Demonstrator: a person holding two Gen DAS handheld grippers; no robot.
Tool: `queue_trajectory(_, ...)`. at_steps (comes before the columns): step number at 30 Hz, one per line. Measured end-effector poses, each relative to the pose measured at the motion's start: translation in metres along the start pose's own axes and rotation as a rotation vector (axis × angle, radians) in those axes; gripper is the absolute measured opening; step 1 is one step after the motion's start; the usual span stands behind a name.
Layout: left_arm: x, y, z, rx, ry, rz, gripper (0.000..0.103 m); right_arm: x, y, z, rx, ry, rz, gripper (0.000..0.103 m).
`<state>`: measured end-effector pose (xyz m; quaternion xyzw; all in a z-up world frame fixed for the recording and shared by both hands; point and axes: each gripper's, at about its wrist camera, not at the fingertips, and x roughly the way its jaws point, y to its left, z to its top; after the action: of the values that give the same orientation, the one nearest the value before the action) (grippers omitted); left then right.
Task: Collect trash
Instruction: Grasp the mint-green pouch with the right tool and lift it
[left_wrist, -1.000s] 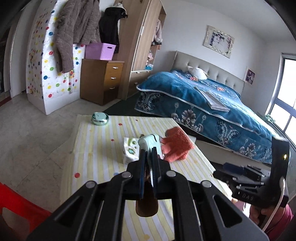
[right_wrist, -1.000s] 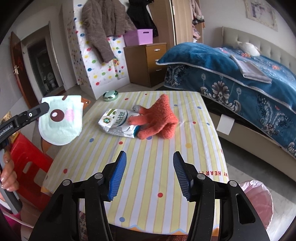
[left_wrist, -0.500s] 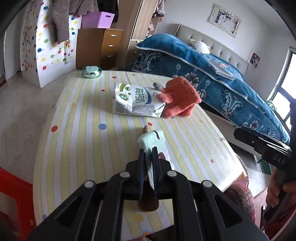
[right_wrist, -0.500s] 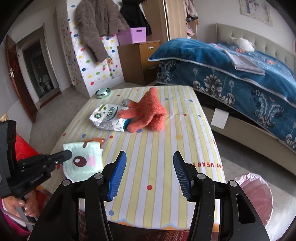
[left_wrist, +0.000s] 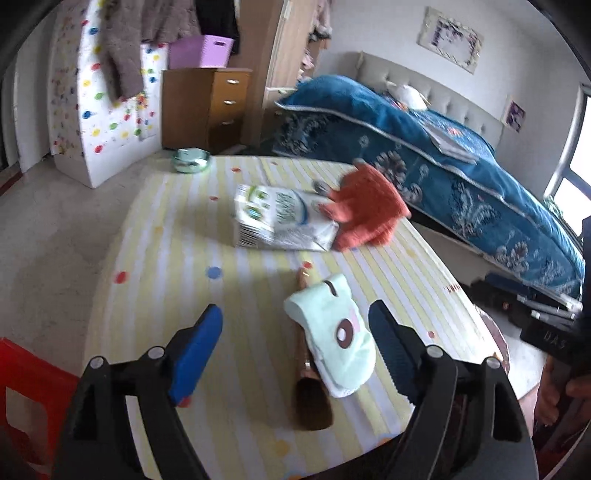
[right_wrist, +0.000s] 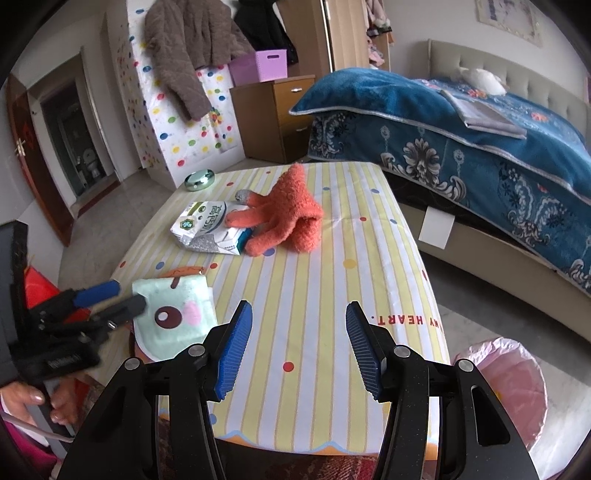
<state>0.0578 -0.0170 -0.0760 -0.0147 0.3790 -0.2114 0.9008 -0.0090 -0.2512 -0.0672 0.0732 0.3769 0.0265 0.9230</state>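
Daylight enters from the window (left_wrist: 576, 162). Left wrist view shows motion blur; both views curve and darken at corners.

Blue-quilted bed (right_wrist: 461, 122), wooden drawers (right_wrist: 275, 118), purple box (right_wrist: 264, 64), hanging brown coat (right_wrist: 184, 48)

The brown thing (left_wrist: 309, 397) under the mint pouch (left_wrist: 334, 334) near the counter's (left_wrist: 166, 258) front edge is mostly getting covered, can't tell what it is. The carton's (left_wrist: 280, 221) print is blurring out in the left wrist view. The orange glove (right_wrist: 291, 218) is hiding the carton's far end, and the pink bin (right_wrist: 506, 391) is getting cut off behind the right tongs (right_wrist: 299, 347).
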Motion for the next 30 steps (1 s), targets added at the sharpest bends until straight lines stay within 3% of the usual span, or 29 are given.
queue_trajectory(5, -0.016, 0.035, 0.004, -0.092, -0.032, 0.086, 0.079, 0.009, 0.014, -0.001, -0.031, 0.026, 0.037, 0.054)
queue_trajectory(11, -0.017, 0.062, 0.001, -0.125, -0.019, 0.200, 0.079, 0.024, 0.052, -0.003, -0.104, 0.054, 0.090, 0.054)
queue_trajectory(17, -0.012, 0.076, -0.004, -0.118, -0.001, 0.233, 0.079, 0.046, 0.089, -0.001, -0.159, 0.075, 0.141, 0.054)
queue_trajectory(21, -0.007, 0.084, -0.004, -0.124, 0.009, 0.236, 0.079, 0.068, 0.109, 0.000, -0.194, 0.102, 0.154, 0.064)
queue_trajectory(26, 0.001, 0.089, -0.006, -0.132, 0.023, 0.224, 0.079, 0.086, 0.117, -0.001, -0.186, 0.148, 0.156, 0.065)
queue_trajectory(30, 0.005, 0.087, -0.008, -0.138, 0.033, 0.209, 0.079, 0.092, 0.112, -0.001, -0.137, 0.182, 0.221, 0.069)
